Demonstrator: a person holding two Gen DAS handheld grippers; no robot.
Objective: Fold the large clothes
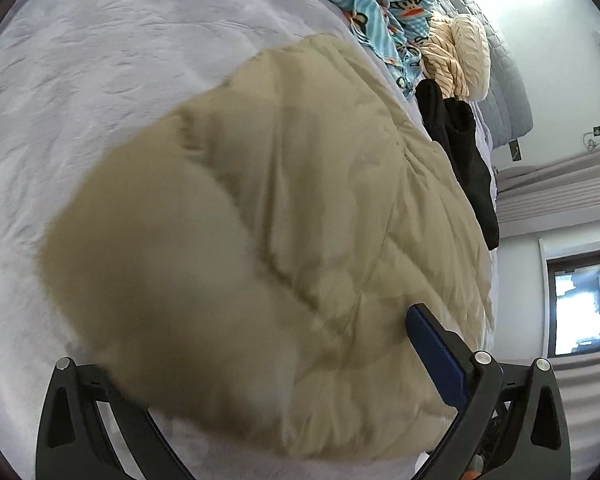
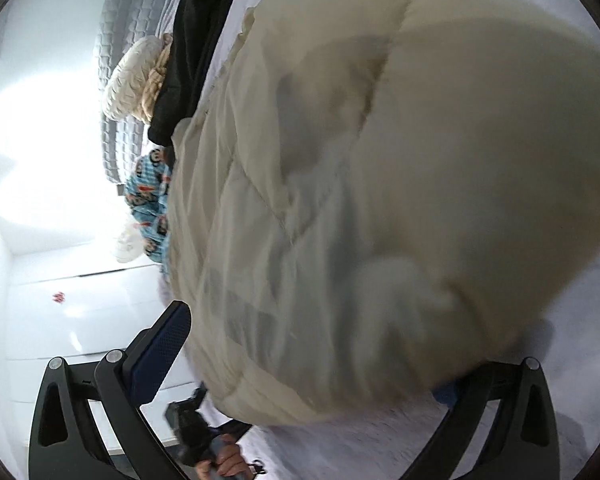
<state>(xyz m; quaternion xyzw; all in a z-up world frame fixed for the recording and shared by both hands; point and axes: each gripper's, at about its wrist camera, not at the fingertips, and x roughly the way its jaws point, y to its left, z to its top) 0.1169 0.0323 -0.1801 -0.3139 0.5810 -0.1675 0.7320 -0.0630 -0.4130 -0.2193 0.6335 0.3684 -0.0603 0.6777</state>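
A beige quilted puffer jacket (image 1: 300, 208) lies bunched on a lavender bed cover (image 1: 100, 80). My left gripper (image 1: 268, 360) holds its jaws wide apart around a thick fold of the jacket; the blue pad of the right finger (image 1: 432, 352) shows and the left finger is hidden under cloth. In the right wrist view the same jacket (image 2: 380, 180) fills the frame. My right gripper (image 2: 320, 364) also stands wide around a bulky fold, with its left blue pad (image 2: 160, 348) showing and the right finger hidden by cloth.
A blue cartoon-print garment (image 1: 380, 12), a cream knitted item (image 1: 460, 56) and a black garment (image 1: 460, 152) lie along the bed's far side by a grey quilted headboard (image 2: 128, 40). White wall (image 2: 40, 160). The left hand-held gripper (image 2: 196, 428) shows low in the right wrist view.
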